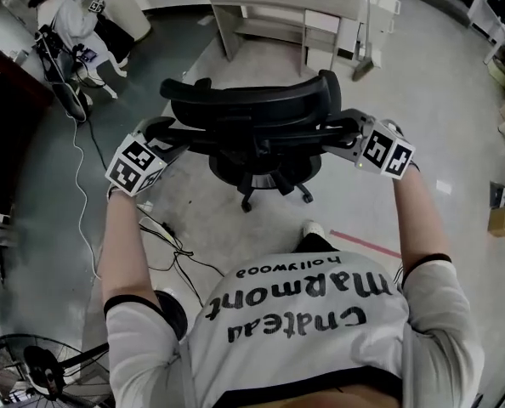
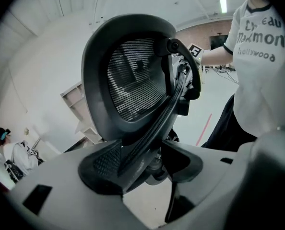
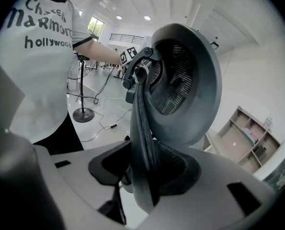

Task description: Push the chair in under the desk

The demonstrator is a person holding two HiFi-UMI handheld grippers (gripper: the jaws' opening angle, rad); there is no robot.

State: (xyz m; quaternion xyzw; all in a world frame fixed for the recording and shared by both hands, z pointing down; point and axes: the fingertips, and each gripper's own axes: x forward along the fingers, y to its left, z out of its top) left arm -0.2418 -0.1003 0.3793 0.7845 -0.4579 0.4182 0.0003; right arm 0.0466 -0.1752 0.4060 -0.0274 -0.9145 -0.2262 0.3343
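The left gripper and the right gripper both stand open, each astride one side edge of the backrest of the black mesh office chair. On each, one pad lies against the rim and the other is apart from it. The chair faces away from the person, toward the pale wooden desk at the far side. Its backrest runs from left to right. It stands well apart from the desk, on the smooth grey floor. The backrest hides the seat, and only some castors show.
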